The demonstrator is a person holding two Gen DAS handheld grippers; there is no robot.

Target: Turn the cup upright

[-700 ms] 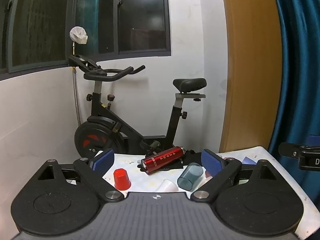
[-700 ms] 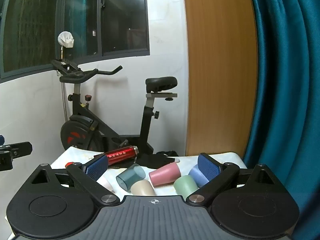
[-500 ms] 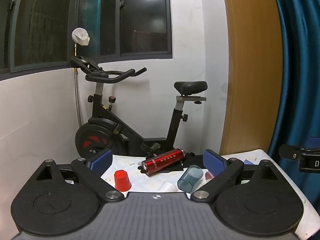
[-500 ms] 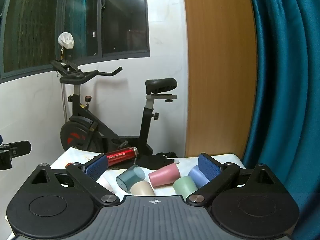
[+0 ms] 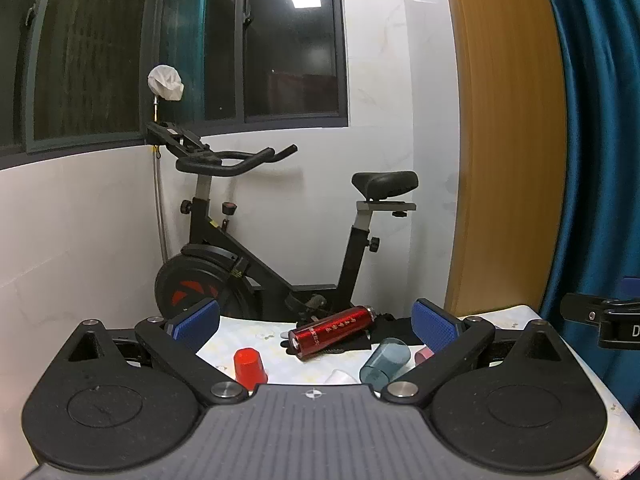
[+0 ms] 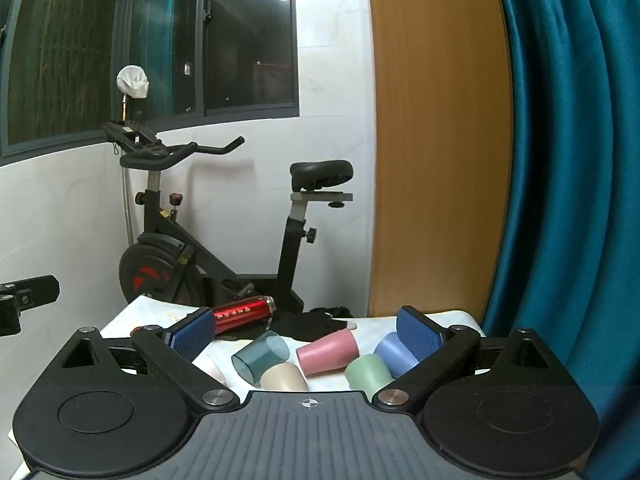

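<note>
Bike point(image 5: 288, 256) fills the far wall behind our counter point(image 6: 448, 318), merely parked there. On the counter, a red bottle point(image 6: 244, 311) lies far left on dark cloth point(image 6: 312, 326). Nearer, cups lie tipped in a cluster: teal cup point(image 6: 260, 356), pink cup point(image 6: 328, 352), blue cup point(image 6: 390, 352), green cup point(image 6: 368, 374), beige cup point(image 6: 284, 378). A red cup point(image 5: 249, 366) stands mouth-down, left. We hold both grippers, left point(image 5: 316, 326) and right point(image 6: 308, 330), back, jaws spread and empty, probably choosing. Which cup is meant, we cannot tell; gripper bodies hide the near counter.
</note>
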